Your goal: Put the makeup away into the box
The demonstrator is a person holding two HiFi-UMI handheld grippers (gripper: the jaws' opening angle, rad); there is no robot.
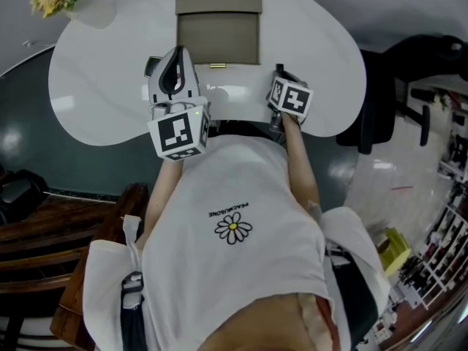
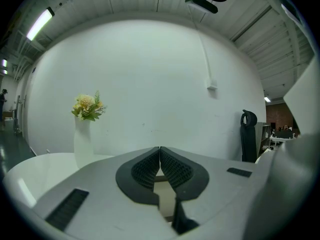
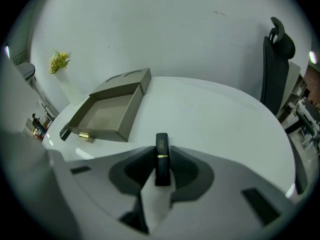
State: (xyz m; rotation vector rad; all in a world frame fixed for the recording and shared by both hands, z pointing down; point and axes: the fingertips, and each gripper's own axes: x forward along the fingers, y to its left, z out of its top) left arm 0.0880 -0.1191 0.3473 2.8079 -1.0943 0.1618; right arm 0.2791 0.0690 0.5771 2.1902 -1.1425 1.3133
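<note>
Lipstick (image 3: 161, 144) — a black tube with a gold band — stands pinched between the jaws of the right gripper (image 3: 161, 153) at the near side of the white table (image 3: 215, 119). The open tan box (image 3: 131, 109) lies at about ten o'clock from it, well apart. The tube looks smooth and is held near its lower end, so it could pivot or slip out on the way, or catch the box's wall if brought in low. A small gold-ended piece (image 3: 83, 135) lies at the box's front corner, around nine o'clock — off the likely path. The left gripper (image 2: 160, 153) has its jaws together on nothing, facing a vase of flowers (image 2: 84, 129). An office chair (image 3: 277, 69) stands at two o'clock.
</note>
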